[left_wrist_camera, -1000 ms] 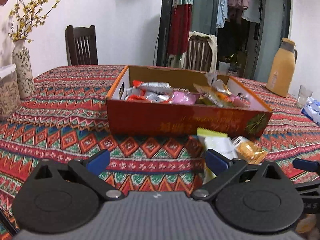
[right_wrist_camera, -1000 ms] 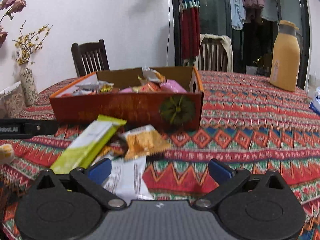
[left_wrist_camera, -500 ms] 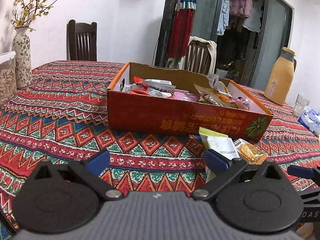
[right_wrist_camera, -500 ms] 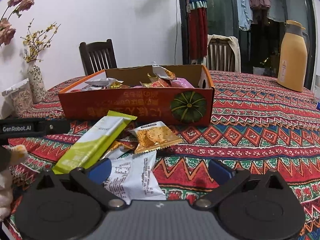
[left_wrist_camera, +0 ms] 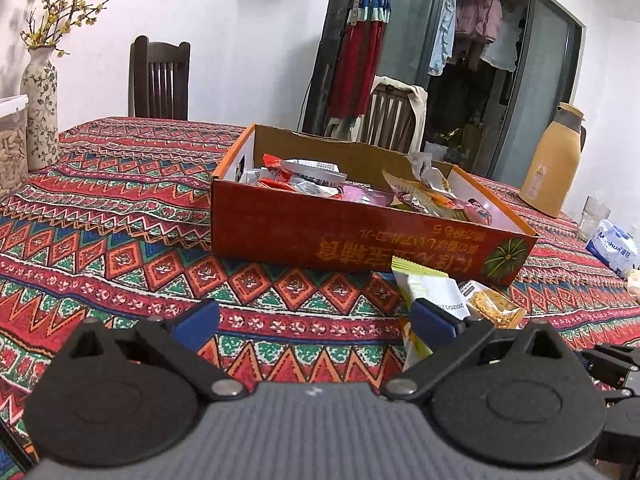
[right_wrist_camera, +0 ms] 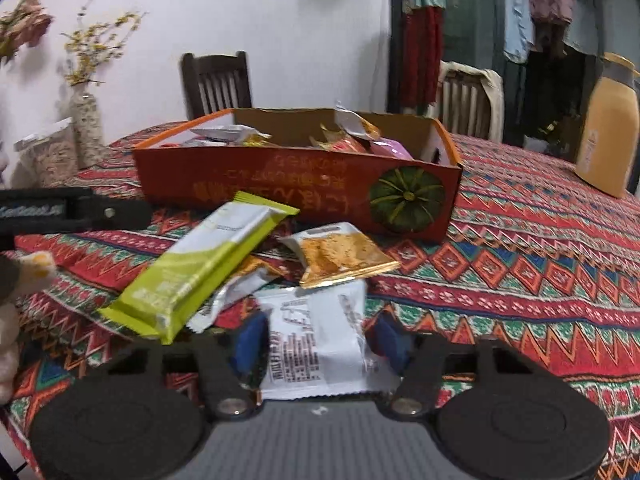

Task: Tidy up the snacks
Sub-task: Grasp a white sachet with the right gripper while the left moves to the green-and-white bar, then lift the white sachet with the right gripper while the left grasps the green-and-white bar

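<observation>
An orange cardboard box (left_wrist_camera: 360,236) (right_wrist_camera: 280,184) holds several wrapped snacks. In front of it lie loose snacks: a green-and-white bar (right_wrist_camera: 200,264) (left_wrist_camera: 432,296), an orange packet (right_wrist_camera: 340,254) (left_wrist_camera: 494,308), a small silver packet (right_wrist_camera: 236,292) and a white packet (right_wrist_camera: 316,340). My right gripper (right_wrist_camera: 318,340) has its jaws half closed, one on each side of the white packet; the view is blurred. My left gripper (left_wrist_camera: 314,318) is open and empty above the tablecloth, short of the box.
The table has a red patterned cloth (left_wrist_camera: 120,208). A vase (left_wrist_camera: 40,96) and a jar (left_wrist_camera: 12,148) stand at the far left. A tan thermos (left_wrist_camera: 554,160) and a blue-white pack (left_wrist_camera: 612,246) are at the right. Chairs stand behind the table.
My right gripper has moved forward onto the white packet and its jaws have narrowed around it. My left gripper has shifted a little; it stays open.
</observation>
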A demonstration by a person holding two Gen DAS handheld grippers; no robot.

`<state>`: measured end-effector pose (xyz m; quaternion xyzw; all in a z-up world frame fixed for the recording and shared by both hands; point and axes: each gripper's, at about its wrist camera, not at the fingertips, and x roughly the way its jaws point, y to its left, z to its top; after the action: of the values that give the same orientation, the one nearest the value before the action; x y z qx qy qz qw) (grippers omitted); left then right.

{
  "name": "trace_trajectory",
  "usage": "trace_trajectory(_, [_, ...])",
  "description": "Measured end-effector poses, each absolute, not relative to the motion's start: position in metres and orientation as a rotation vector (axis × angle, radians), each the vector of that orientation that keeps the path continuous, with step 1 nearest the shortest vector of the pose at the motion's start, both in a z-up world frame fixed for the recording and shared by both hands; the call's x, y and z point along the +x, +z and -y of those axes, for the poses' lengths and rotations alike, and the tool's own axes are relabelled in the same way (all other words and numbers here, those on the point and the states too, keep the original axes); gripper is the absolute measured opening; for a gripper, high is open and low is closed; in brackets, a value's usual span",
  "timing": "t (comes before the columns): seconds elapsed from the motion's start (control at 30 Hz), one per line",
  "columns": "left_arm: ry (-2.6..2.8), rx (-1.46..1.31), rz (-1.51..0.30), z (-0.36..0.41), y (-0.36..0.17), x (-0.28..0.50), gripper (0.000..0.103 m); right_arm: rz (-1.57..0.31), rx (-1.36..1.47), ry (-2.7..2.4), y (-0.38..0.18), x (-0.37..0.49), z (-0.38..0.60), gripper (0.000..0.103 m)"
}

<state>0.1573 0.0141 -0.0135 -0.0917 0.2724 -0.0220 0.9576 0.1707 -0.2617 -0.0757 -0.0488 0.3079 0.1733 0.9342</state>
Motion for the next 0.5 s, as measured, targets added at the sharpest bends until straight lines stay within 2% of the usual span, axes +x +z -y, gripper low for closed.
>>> trace_trajectory(0.1, [-0.046, -0.185, -0.555, -0.014, -0.014, 0.158, 0.103, -0.614, -0.096, 0.364, -0.076, 0.168, 0.262, 0.038])
trace_trajectory(0.5, [-0.046, -0.185, -0.562, -0.014, -0.015, 0.159, 0.103, -0.448, 0.055, 0.253, -0.055, 0.146, 0.311, 0.038])
